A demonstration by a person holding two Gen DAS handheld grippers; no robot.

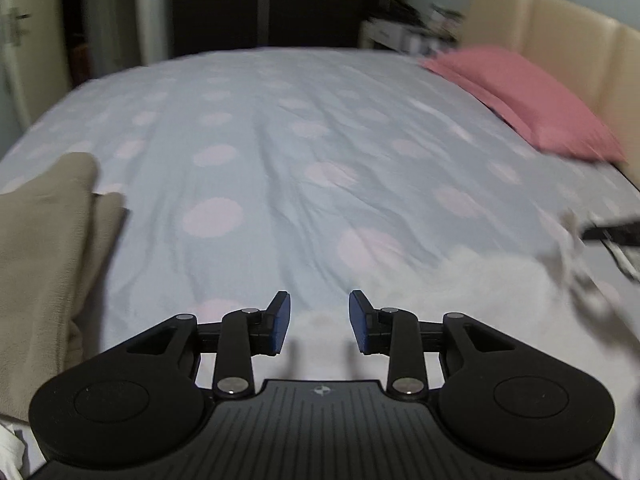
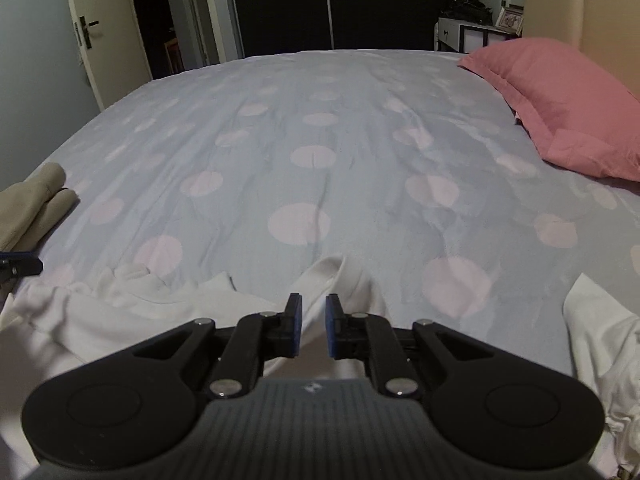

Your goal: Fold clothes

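Broadly, surroundings first: a bedspread (image 2: 320, 168), pale blue with pink dots, fills the middle of both views; a pink pillow (image 2: 560, 104) lies at the upper right against a cream headboard (image 2: 576, 12); a beige garment (image 1: 44, 264) sits bunched at the left edge; a door (image 2: 100, 32) stands at the upper left, a small cabinet (image 2: 464, 34) at the upper right. White garment (image 2: 168, 312): spread rumpled along the lower part of the right wrist view, long axis running left to right, one narrow part pointing up-frame just ahead of the fingers; a second white cloth (image 2: 600, 340) at the lower right. Left gripper (image 1: 319, 322): jaws wide apart, empty, above white fabric. Right gripper (image 2: 313, 326): jaws nearly closed, a narrow gap showing, gripping nothing visible.
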